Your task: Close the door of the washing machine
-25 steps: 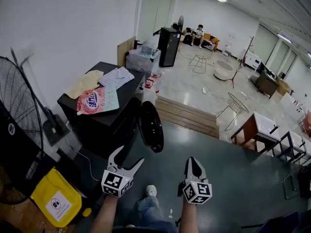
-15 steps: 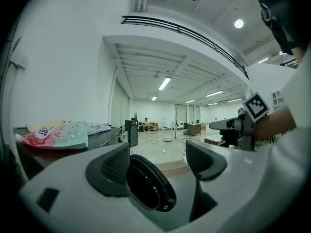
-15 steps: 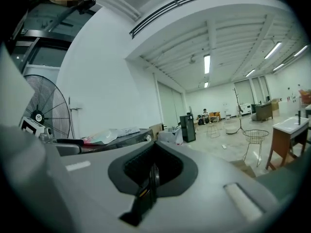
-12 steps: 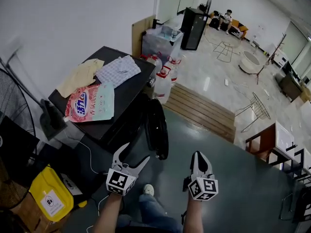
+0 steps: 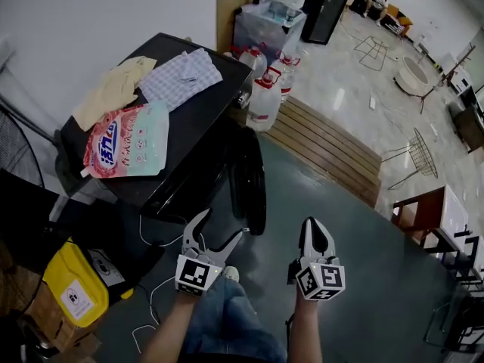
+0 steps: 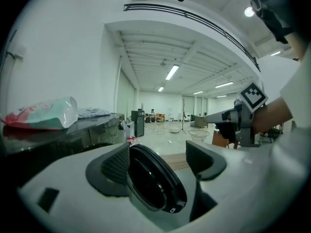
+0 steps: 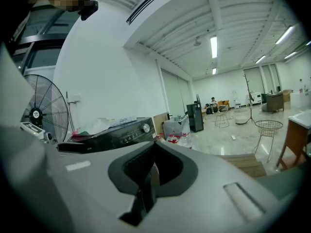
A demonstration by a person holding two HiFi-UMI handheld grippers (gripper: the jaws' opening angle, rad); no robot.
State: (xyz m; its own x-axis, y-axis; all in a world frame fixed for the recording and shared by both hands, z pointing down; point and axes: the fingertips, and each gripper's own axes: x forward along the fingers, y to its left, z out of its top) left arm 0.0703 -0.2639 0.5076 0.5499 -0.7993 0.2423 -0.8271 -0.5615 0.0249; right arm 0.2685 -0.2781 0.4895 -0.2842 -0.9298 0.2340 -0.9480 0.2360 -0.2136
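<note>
**Step in hand: approach.** The door is not yet closed, and no view shows contact with it.

**Pose.** Both forearms reach forward from the bottom edge of the frame, roughly parallel, with the marker cubes turned up.
- The left tongs (image 5: 221, 228) sit at lower centre with the jaws spread apart and nothing gripped. They are aimed at the door (image 5: 249, 180).
- In the left gripper view the door's dark round window fills the gap between the jaws. It looks to lie just beyond the tips rather than between them.
- The right tongs (image 5: 314, 229) are level with the left, to its right and apart from the door. The jaws are pressed together and empty.

**Task item.** The door hangs open just above the left tongs at frame centre. It is swung out from the front of the black machine (image 5: 203, 121) and seen nearly edge-on.

**Next move (judgement).**
1. Set the left tongs against the door's outer face, away from the hinge.
2. Push it toward the machine front until it latches.

No grip is needed. A push on the rim alone could slip off.

**Beyond.**
- A detergent bag (image 5: 125, 141) and folded cloths (image 5: 181, 76) lie on the machine top at upper left.
- Jugs (image 5: 265, 100) stand behind the machine.
- A slatted wooden platform (image 5: 325, 148) runs toward the upper right.
</note>
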